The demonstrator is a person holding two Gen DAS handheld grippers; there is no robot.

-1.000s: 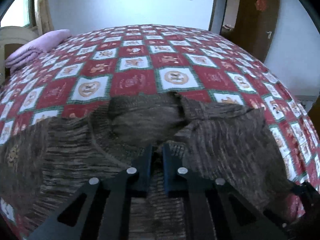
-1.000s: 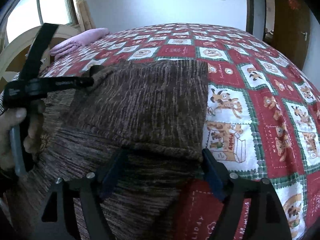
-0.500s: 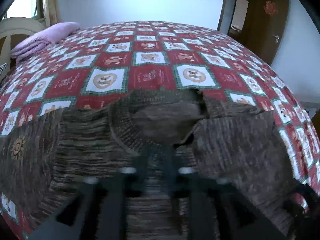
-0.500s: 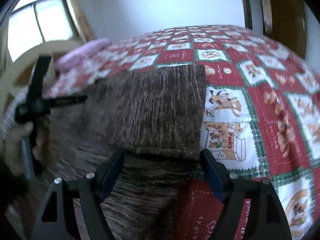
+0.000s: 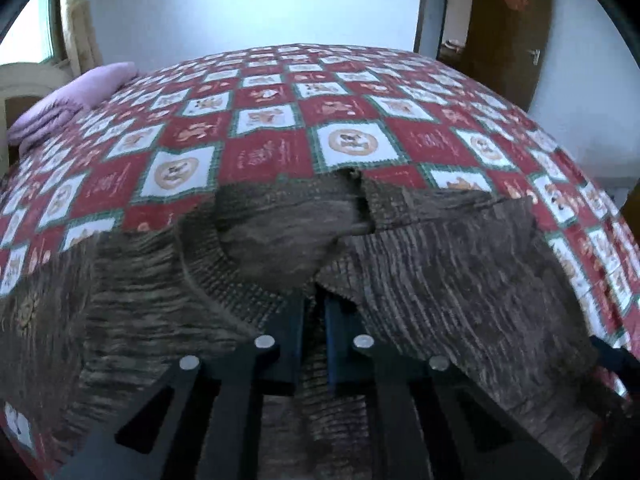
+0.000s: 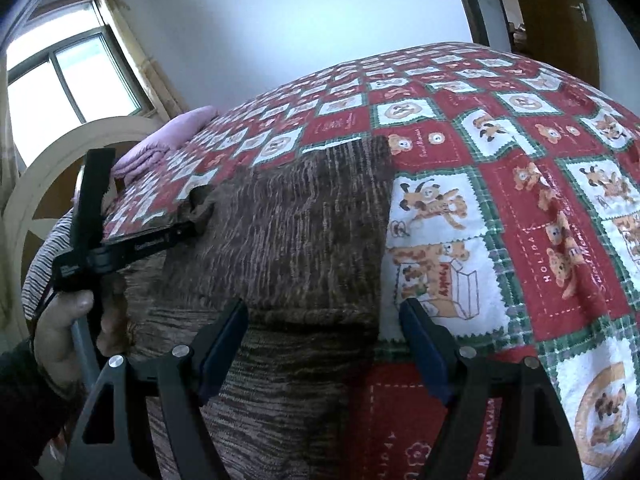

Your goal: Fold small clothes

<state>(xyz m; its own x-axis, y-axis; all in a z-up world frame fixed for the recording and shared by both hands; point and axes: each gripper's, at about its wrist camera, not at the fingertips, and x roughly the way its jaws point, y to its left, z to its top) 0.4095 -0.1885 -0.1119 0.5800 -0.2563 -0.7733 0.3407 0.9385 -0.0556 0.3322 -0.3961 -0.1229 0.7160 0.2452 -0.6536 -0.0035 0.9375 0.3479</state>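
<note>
Brown knit sweater (image 5: pixel 460 272) lies flat on the bed, on the red and white checked bedspread (image 5: pixel 280 120), collar opening (image 5: pixel 280 236) facing the far wall. One sleeve (image 6: pixel 304 232) is folded across the sweater body, its cuff end at the sweater's far edge, next to a bear patch of the bedspread. Left claw (image 5: pixel 314 344) sits just below the collar, fingers nearly together with a strip of sweater knit pinched between them, so clamped on the sweater. Right claw (image 6: pixel 324 344) is spread wide over the folded sleeve's near end, one finger on the sweater, the other finger over the bedspread just beside the sweater's edge; nothing gripped. From the right wrist view the left claw tool shows at the sweater's left side, held by a bare hand (image 6: pixel 68 328). Beyond the sweater: folded pink blanket (image 5: pixel 72 100) at the bed's far left corner, window (image 6: pixel 72 80) behind it, dark wooden door (image 5: pixel 508 28) past the bed's far right.
</note>
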